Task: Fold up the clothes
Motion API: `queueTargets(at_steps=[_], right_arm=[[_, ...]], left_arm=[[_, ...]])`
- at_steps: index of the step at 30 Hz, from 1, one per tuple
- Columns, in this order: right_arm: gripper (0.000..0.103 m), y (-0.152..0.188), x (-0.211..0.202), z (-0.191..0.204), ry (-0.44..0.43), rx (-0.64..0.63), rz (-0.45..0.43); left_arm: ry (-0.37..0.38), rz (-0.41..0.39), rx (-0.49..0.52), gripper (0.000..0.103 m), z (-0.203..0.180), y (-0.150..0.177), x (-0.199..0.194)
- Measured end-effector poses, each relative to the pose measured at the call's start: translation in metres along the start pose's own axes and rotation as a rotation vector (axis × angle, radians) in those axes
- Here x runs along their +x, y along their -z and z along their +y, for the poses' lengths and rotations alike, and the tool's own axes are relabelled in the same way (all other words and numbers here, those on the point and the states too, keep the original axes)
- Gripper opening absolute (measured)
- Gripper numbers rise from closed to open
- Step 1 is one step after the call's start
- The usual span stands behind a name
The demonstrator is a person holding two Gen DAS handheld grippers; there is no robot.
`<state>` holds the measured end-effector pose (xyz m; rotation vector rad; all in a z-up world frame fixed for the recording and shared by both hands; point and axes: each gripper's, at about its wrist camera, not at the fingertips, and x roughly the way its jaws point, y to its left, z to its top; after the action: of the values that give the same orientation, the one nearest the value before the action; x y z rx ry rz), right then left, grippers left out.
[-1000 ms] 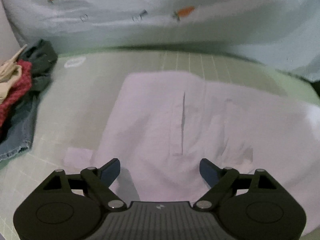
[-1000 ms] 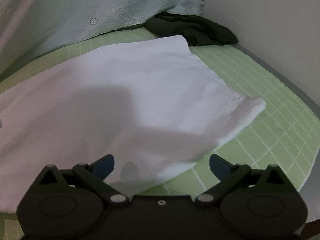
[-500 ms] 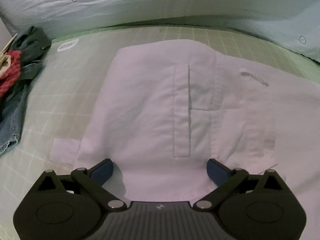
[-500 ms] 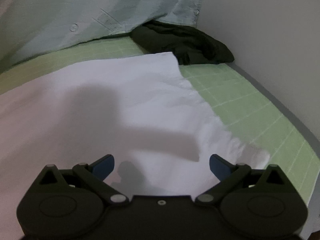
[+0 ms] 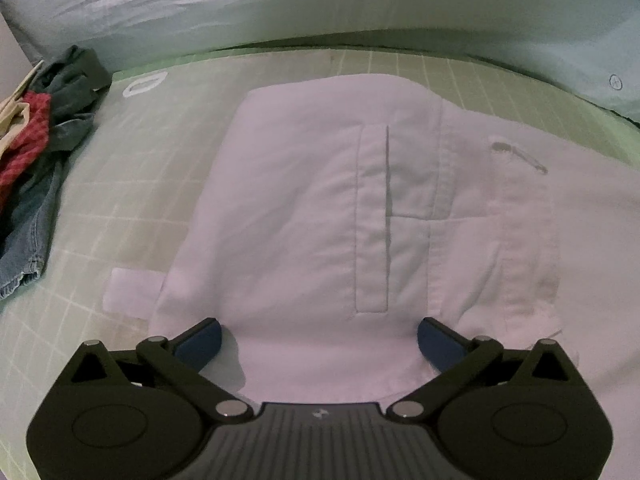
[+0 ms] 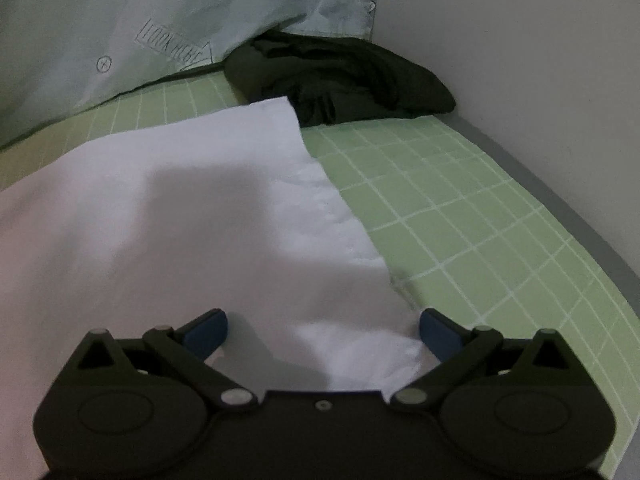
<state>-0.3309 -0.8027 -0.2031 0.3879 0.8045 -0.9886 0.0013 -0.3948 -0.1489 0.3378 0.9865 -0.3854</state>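
Presently the white shirt [image 5: 320,216] lies flat on the green grid mat [image 6: 460,216], its near edge passing between the jaws of both tongs. The left gripper [image 5: 319,340] is opening to its widest, cloth between the pads but not pressed; the right gripper [image 6: 322,330] stands wide open over the shirt's corner, holding nothing. Judgement: each tool should take the edge squarely, through one layer set only, and both should lift together so the fold line runs straight. The mat appears level and uncluttered near the shirt. A heap of mixed clothes [image 5: 36,152] sits at the left, a dark garment [image 6: 340,80] by the plain wall [image 6: 520,60], and a printed pale sheet [image 5: 320,4] hangs behind.
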Motion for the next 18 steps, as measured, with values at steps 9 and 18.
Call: queueTargets(at_steps=[9,18], right_arm=[[0.103,0.002,0.014,-0.015,-0.069,0.068,-0.037],[0.019,0.003,-0.006,0.005,-0.178,0.003,-0.039]], left_arm=[[0.000,0.009,-0.001,0.103,0.000,-0.002,0.002],[-0.013,0.006,-0.005,0.103,-0.004,-0.001,0.002]])
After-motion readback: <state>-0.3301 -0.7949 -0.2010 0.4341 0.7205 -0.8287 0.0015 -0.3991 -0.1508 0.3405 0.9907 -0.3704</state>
